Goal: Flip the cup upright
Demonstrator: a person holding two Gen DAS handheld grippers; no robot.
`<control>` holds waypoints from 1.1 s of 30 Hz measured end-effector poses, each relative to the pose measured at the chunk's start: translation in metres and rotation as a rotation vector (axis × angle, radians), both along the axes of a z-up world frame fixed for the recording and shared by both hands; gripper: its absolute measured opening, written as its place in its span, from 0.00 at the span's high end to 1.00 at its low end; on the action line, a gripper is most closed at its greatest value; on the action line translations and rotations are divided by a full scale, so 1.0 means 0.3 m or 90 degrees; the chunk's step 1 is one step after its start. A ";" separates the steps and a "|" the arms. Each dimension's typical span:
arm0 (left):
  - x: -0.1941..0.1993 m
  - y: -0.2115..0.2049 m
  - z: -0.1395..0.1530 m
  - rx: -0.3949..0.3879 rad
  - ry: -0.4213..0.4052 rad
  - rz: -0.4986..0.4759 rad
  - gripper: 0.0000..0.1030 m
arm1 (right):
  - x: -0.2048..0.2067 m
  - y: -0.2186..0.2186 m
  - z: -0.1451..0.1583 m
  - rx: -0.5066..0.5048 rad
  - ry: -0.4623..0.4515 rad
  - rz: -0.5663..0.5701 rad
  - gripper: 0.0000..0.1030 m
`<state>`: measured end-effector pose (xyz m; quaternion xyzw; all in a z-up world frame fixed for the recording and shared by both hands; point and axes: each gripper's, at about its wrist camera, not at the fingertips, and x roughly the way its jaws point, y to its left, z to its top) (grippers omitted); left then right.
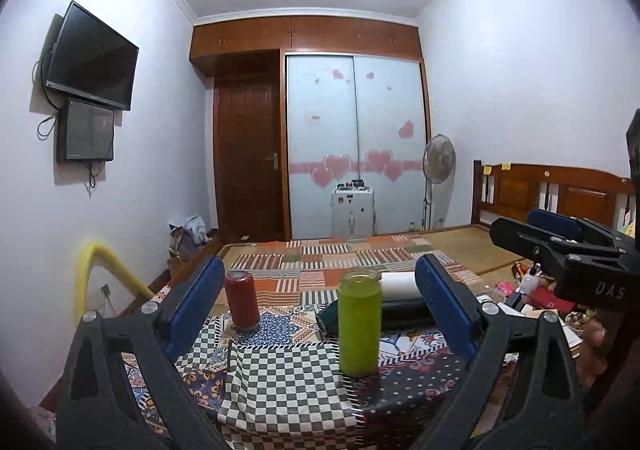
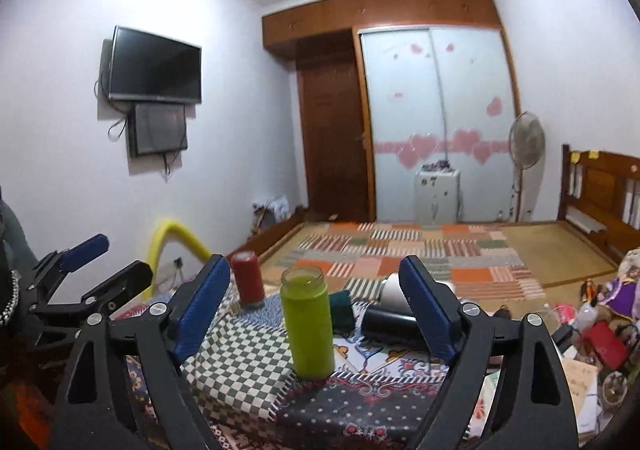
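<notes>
Both wrist views look level across the patchwork-covered table toward the wardrobe, sharing the green cup (image 1: 359, 322) (image 2: 307, 322) at frame centre, seemingly close.

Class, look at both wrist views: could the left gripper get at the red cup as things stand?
Probably yes. The left gripper is open, and the red cup stands mouth-down just inside its left finger, with the green cup well to the side.

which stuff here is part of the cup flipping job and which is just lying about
Job: green cup, mouth up; red cup, mouth down; left gripper and right gripper, both open.

Lying about: black cylinder, white roll, teal object, patchwork cloth.
</notes>
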<state>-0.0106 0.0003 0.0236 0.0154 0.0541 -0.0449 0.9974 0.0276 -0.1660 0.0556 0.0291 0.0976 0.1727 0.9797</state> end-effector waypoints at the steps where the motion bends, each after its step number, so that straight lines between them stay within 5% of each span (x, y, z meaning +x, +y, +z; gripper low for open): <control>1: -0.018 -0.005 0.003 -0.002 -0.003 -0.001 0.05 | -0.020 -0.003 0.002 0.001 -0.007 -0.005 0.17; 4: -0.058 -0.016 0.009 -0.003 -0.011 0.000 0.05 | -0.056 -0.014 0.000 0.004 -0.019 -0.017 0.14; 6: -0.076 -0.019 0.008 -0.007 -0.012 0.000 0.05 | -0.067 -0.022 0.000 0.007 -0.029 -0.031 0.00; 33: -0.111 -0.031 -0.004 -0.013 -0.011 0.006 0.00 | -0.152 -0.049 -0.038 0.001 -0.046 -0.079 0.00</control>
